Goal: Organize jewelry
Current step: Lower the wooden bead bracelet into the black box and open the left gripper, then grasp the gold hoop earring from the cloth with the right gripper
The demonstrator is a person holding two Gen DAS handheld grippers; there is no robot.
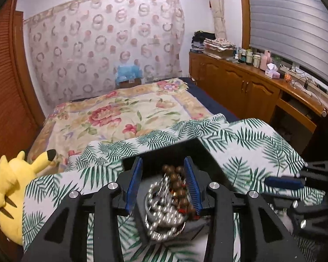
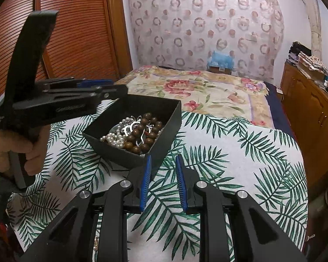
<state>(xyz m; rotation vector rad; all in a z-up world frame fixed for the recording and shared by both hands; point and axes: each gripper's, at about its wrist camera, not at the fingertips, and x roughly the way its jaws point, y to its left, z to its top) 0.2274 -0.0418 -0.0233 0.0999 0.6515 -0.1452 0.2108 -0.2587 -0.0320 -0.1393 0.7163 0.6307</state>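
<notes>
Though both grippers' fingers gape empty, one black box [image 2: 161, 118], two bead strands.

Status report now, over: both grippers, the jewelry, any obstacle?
Left gripper open, poised above the black rectangular box. Right gripper open, empty, beside its near corner. Brown wooden bead bracelet and pearl strand inside. No obstacle visible.

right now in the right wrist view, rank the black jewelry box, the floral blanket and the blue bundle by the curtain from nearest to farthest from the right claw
1. Black jewelry box, just ahead and left of the right claw, on the palm-leaf cloth.
2. Floral blanket, farther up the bed, beyond the cloth.
3. Blue bundle, at the far end of the bed against the patterned curtain.
</notes>
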